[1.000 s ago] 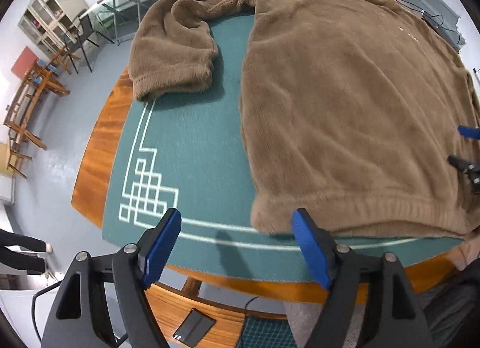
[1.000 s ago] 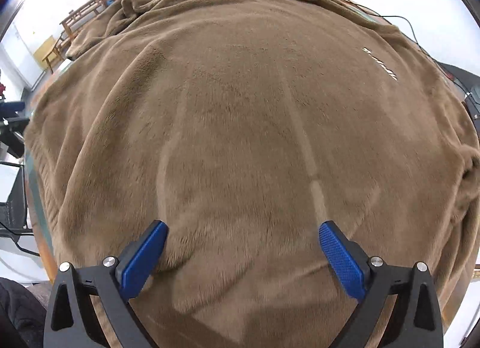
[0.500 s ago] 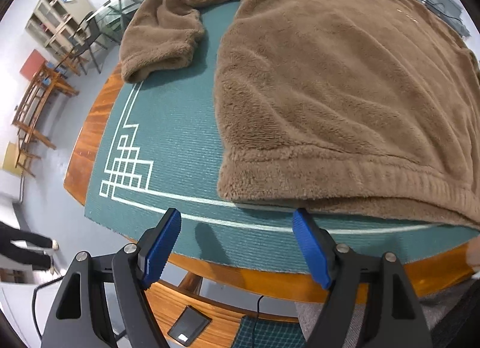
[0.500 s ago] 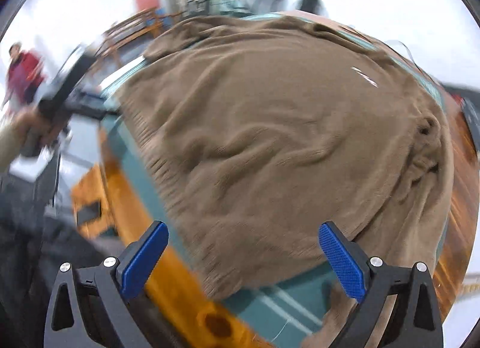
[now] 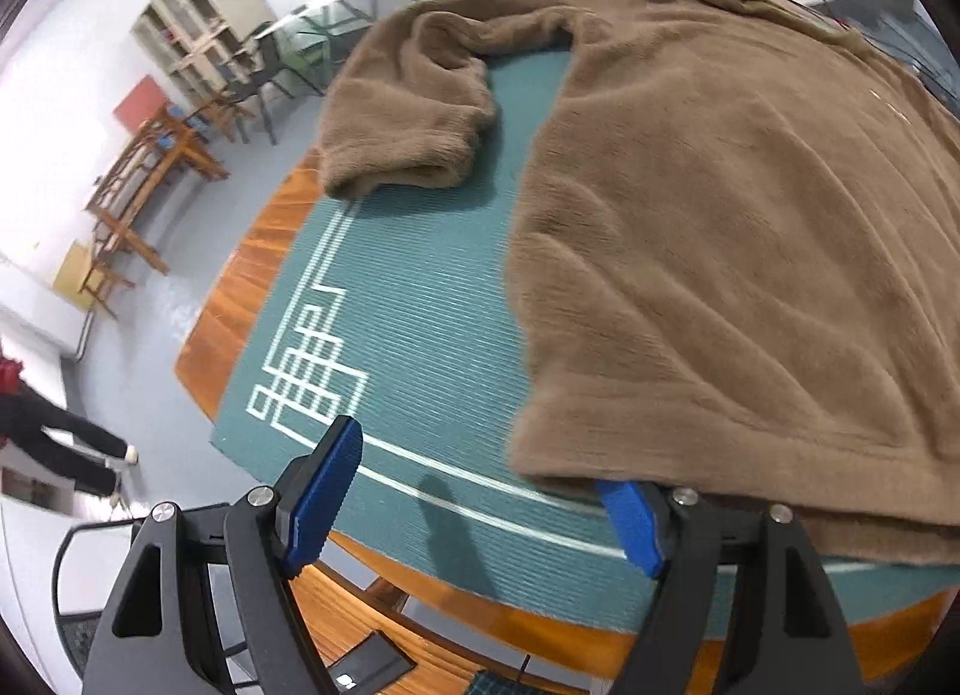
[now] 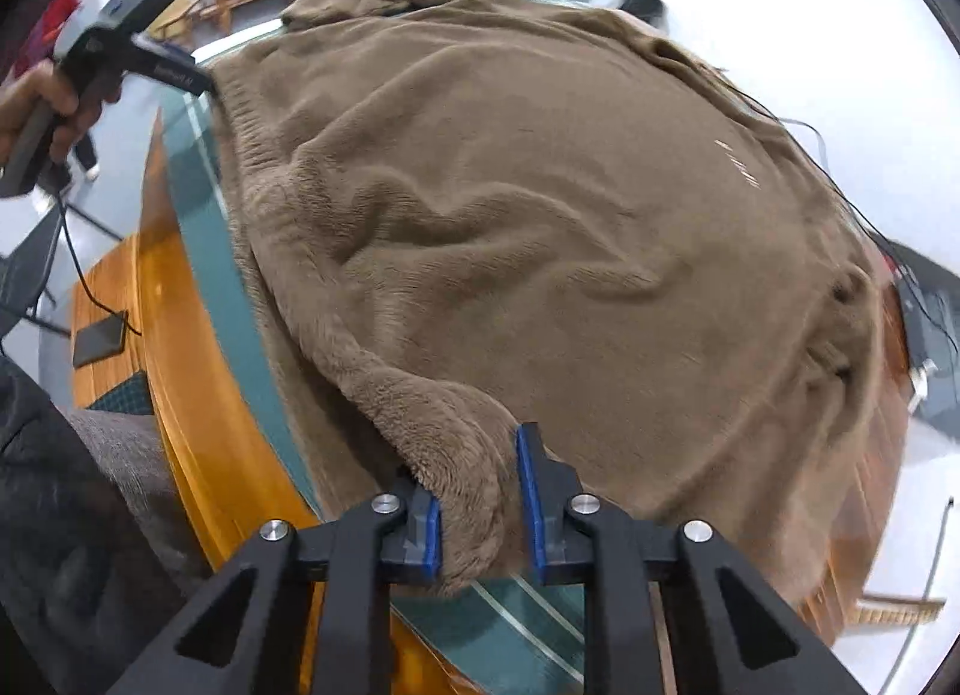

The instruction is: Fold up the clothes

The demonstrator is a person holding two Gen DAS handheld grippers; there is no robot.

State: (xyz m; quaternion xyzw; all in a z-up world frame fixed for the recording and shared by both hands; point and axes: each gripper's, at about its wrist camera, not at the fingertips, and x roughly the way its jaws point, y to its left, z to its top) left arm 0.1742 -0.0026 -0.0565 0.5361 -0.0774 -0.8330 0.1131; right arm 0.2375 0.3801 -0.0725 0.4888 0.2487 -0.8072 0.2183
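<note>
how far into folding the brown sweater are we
Barely started. Done: the brown sweater lies spread flat on the green mat. In hand: the right gripper is closing on a hem corner; the left gripper is open, one finger under the hem. Left: every fold, including the sleeve.

Bare green mat (image 5: 414,299) lies open left of the sweater (image 5: 732,251).

2 close wrist views, angled down, share the sweater (image 5: 720,227).
</note>
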